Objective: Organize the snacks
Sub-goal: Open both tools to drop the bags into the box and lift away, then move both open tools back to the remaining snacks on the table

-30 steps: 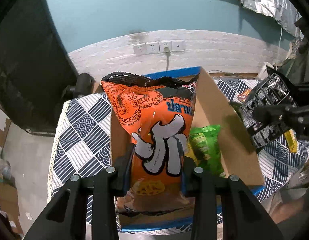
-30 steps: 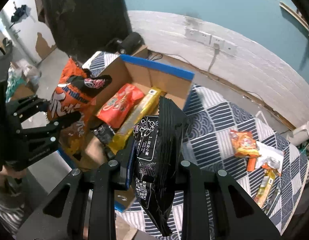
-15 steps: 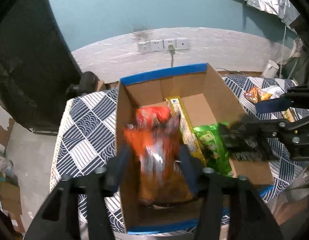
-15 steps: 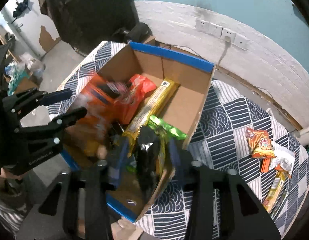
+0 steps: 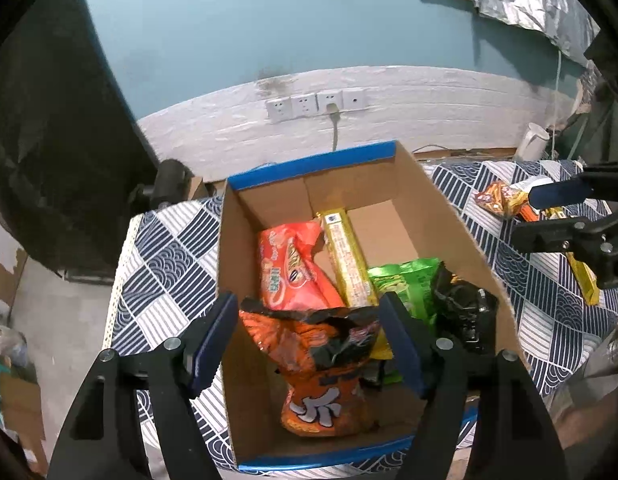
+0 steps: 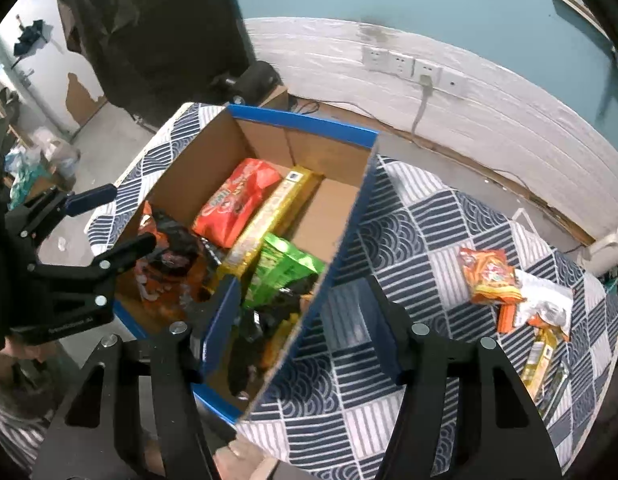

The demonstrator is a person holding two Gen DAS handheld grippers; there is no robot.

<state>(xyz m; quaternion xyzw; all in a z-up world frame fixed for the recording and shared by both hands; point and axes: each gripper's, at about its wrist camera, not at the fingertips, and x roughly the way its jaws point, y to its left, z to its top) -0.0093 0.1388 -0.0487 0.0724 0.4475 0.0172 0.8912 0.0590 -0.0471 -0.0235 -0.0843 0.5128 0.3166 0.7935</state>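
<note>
Now both claws hang spread wide and empty over a blue-edged cardboard box (image 5: 449, 216). Left gripper (image 5: 309, 340) is above the orange snack bag (image 5: 321, 364) in the near end; right gripper (image 6: 305, 320) straddles the box's right wall, above the black packet (image 6: 249, 344) inside.

Matt cardboard box (image 5: 437, 204); glossy foil bags (image 5: 321, 344)
</note>
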